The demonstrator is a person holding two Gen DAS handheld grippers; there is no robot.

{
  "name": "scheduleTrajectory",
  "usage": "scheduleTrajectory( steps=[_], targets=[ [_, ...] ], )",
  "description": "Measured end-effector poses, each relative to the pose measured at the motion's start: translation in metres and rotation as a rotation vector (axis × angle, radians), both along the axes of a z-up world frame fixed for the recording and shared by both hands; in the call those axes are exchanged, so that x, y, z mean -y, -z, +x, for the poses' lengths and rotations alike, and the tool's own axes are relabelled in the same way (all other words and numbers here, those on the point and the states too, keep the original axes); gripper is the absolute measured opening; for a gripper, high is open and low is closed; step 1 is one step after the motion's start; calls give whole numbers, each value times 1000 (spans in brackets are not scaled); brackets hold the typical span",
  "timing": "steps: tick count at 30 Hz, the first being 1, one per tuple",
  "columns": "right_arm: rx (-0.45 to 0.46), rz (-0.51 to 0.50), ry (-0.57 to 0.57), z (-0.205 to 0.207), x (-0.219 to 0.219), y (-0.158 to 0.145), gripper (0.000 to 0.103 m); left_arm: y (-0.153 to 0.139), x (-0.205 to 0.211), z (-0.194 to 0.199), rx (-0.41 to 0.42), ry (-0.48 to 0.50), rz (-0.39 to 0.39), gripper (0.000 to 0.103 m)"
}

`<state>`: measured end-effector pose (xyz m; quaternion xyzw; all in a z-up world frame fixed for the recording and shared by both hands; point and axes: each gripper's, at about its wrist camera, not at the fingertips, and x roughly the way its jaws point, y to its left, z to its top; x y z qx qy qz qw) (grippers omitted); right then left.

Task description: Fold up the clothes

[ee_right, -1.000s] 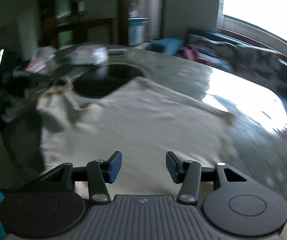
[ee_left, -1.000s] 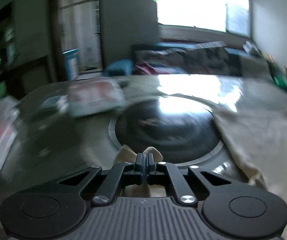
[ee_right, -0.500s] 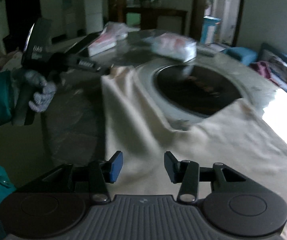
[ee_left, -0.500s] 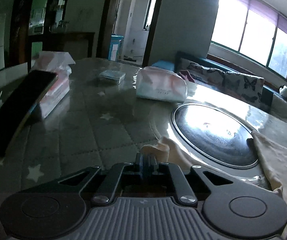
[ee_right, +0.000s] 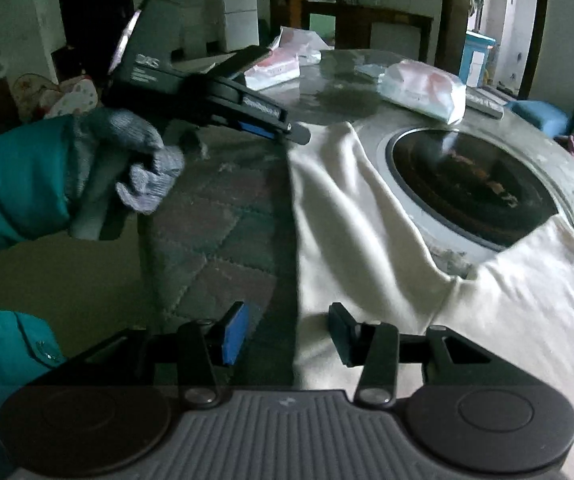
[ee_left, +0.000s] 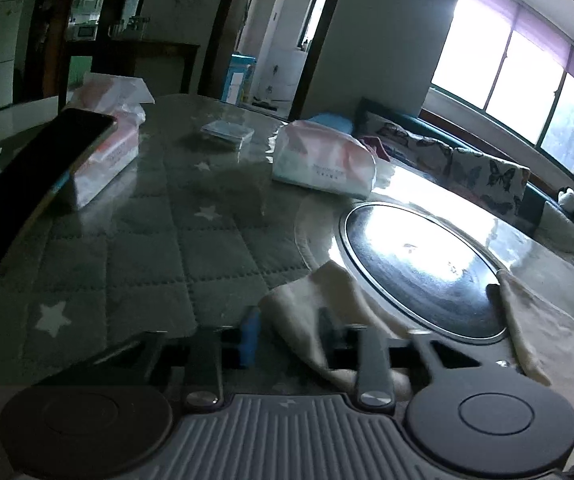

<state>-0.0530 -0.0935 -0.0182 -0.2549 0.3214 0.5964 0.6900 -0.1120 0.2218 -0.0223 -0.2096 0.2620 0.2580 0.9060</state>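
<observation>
The left gripper (ee_left: 287, 338) is opening, its jaws apart w/ a corner of the cream cotton garment (ee_right: 427, 280) lying slack between them, so this corner looks just let go. The right gripper (ee_right: 287, 334) stands released too; its jaws straddle the garment's near edge, pads not pressing. The garment lies spread over the round surface covered w/ green quilted star-pattern cloth (ee_left: 135, 248), partly over the black glass turntable disc (ee_left: 419, 272) in the middle. I see wrinkles but no clean fold, approx. the spreading stage: the folds themselves are still to do. Behind stand a soft tissue pack (ee_left: 323, 162) and a dark phone (ee_left: 35, 176).
</observation>
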Motion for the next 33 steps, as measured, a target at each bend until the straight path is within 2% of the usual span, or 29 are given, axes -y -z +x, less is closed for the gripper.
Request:
scheduleTrajectory(
  steps=[1, 2, 5, 8, 11, 13, 19, 24, 29, 33],
  targets=[
    [-2, 6, 8, 1, -1, -1, 45, 1, 0, 1, -4, -5, 2, 8],
    [-1, 12, 17, 2, -2, -1, 45, 1, 0, 2, -3, -9, 2, 6],
    [-13, 14, 29, 3, -9, 4, 47, 1, -3, 0, 16, -22, -21, 4],
    [-31, 24, -17, -6, -9, 4, 47, -7, 0, -5, 54, -14, -18, 3],
    [-33, 34, -35, -12, -4, 1, 46, -22, 9, -9, 103, 17, -15, 3],
    [-27, 47, -8, -10, 4, -4, 46, -35, 18, -11, 142, 49, -8, 3],
    [3, 65, 125, 3, 48, -23, 46, -74, 60, -9, 244, 170, -2, 3],
    [46, 79, 263, 13, 103, -37, 46, -100, 107, 1, 306, 299, -9, 3],
    [64, 103, 425, 25, 158, -44, 46, -106, 163, 20, 318, 447, -24, 3],
    [68, 124, 571, 35, 202, -45, 46, -94, 208, 42, 289, 565, -66, 3]
  ],
)
